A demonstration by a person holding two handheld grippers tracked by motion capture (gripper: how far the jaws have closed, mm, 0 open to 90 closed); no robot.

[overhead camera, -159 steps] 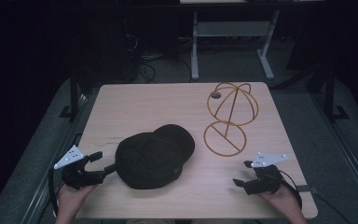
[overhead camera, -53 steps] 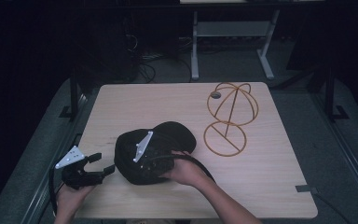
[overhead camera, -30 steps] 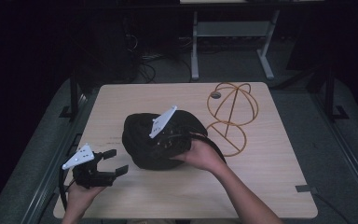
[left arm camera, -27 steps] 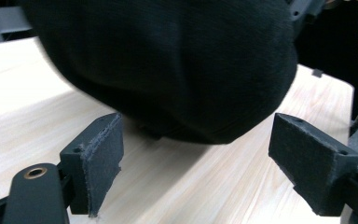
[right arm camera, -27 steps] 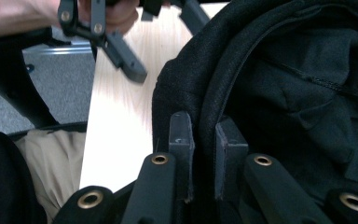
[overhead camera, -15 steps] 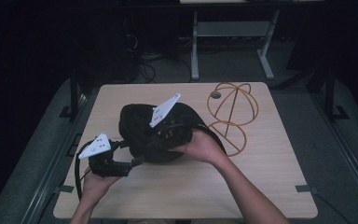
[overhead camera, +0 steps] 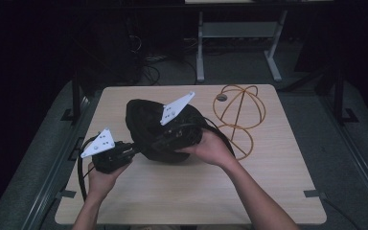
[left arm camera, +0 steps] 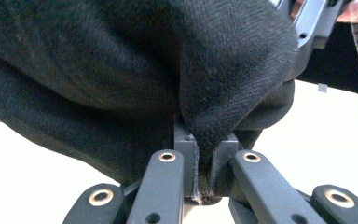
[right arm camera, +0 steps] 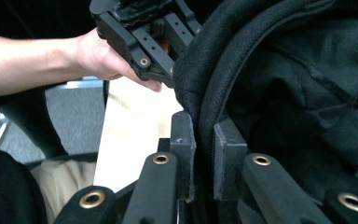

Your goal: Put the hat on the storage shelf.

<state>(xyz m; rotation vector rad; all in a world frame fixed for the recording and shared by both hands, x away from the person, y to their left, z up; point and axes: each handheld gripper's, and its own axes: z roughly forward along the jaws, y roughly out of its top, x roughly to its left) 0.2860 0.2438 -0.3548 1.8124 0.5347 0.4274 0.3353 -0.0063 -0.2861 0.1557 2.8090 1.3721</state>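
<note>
Black cap [overhead camera: 148,122] pinched from two sides, lifted clear of the desk [overhead camera: 268,187].

Risk judged: both holds were thin folds of soft cloth at the rim, so a pull apart, or a snag on the wire stand [overhead camera: 237,115] close to its right, could slip the fabric out. Left gripper [left arm camera: 206,156] had just been closing; its jaws stood clamped on a fold of the cap's edge. Right gripper [right arm camera: 204,140] was clamped on the cap's brim band. The cap hung between the two.
</note>
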